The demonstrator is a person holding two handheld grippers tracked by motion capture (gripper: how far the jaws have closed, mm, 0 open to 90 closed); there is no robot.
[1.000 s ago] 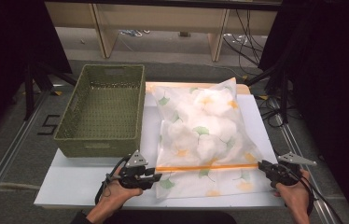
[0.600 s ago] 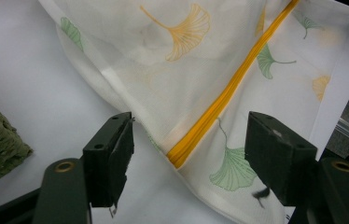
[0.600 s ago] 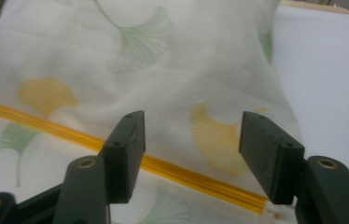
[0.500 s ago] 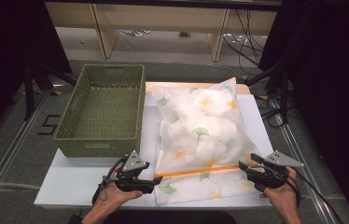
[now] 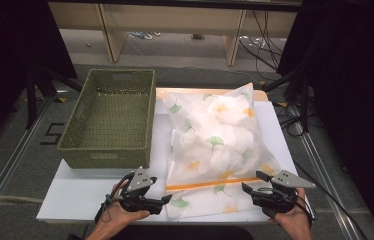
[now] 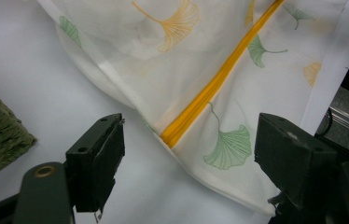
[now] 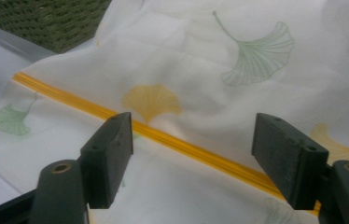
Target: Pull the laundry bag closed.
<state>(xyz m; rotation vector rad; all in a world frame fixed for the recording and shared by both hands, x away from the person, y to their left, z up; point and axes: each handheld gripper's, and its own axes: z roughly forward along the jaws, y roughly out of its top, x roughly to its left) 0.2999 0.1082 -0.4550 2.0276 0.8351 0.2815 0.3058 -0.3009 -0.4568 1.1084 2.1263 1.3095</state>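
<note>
Bag (image 5: 215, 135) lies zipped on bench (image 5: 75, 195). Both hand-held grippers, left (image 5: 167, 199) and right (image 5: 245, 187), have just spread, gripping nothing. Basket (image 5: 110, 117) still empty.

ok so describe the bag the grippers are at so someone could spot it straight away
On the white board, right of the green woven basket, lies a translucent white bag stuffed with white fluff. Ginkgo leaf prints and an orange zip strip across its near end set it apart.

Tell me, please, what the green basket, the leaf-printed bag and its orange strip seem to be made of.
Green basket: woven fibre or plastic cord, matte; the open weave shows. Leaf-printed bag: thin translucent film or fine fabric, soft sheen; white fluffy filling shows through and it creases. Orange strip: probably a plastic zip-seal, smooth and ridged.
</note>
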